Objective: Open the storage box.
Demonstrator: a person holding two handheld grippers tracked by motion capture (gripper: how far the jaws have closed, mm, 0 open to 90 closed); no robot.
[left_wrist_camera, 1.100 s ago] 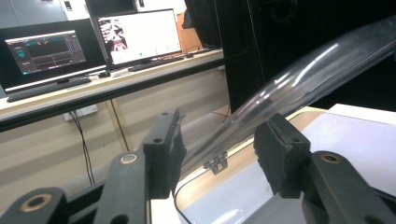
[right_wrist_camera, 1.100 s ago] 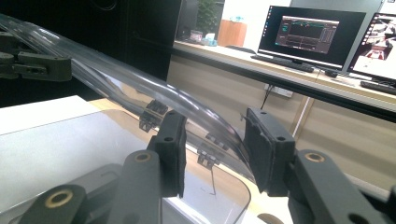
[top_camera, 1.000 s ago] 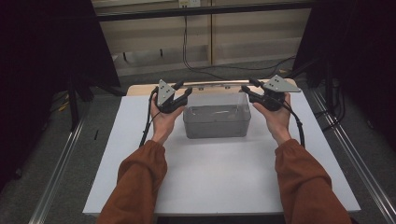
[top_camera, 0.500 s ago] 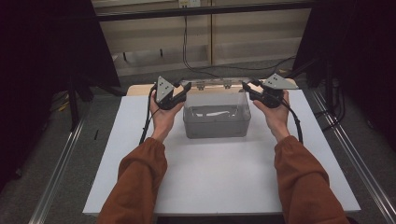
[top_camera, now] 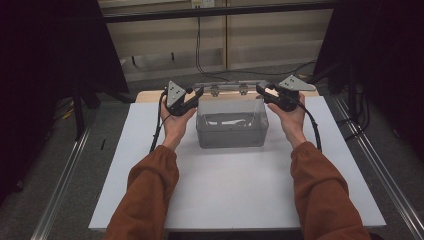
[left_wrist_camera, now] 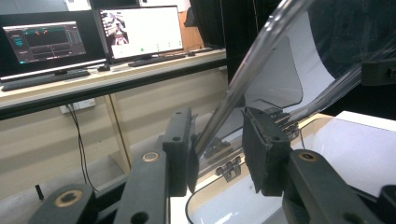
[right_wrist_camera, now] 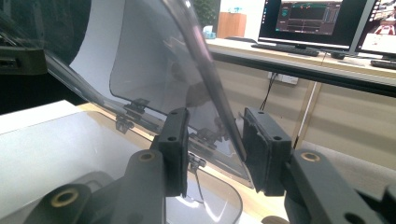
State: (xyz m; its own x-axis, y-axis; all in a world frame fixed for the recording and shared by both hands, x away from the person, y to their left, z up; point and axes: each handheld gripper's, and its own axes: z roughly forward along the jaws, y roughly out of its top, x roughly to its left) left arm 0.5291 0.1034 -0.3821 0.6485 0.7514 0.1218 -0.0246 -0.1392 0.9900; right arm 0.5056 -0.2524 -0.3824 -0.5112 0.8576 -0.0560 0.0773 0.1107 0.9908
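The clear box [top_camera: 231, 129] sits mid-bench [top_camera: 235, 190] toward the far side, its hinged lid [top_camera: 231, 89] now raised past where it stood a second ago. The left tool [top_camera: 196, 94] has just been closing, and the lid's edge [left_wrist_camera: 243, 74] runs between its jaws, touching one pad. The right tool [top_camera: 262, 90] brackets the opposite edge [right_wrist_camera: 205, 70], one pad touching, the other apart. Judging by this, the lid is being swung open or shut with both tools.

Rust-orange long sleeves [top_camera: 150, 192] cover both forearms. Each black two-jaw claw, left [top_camera: 196, 94] and right [top_camera: 262, 90], carries a grey three-cornered plate [top_camera: 174, 92], brass-ringed pivot screws [left_wrist_camera: 150, 157] and a trailing black cable [top_camera: 156, 131].
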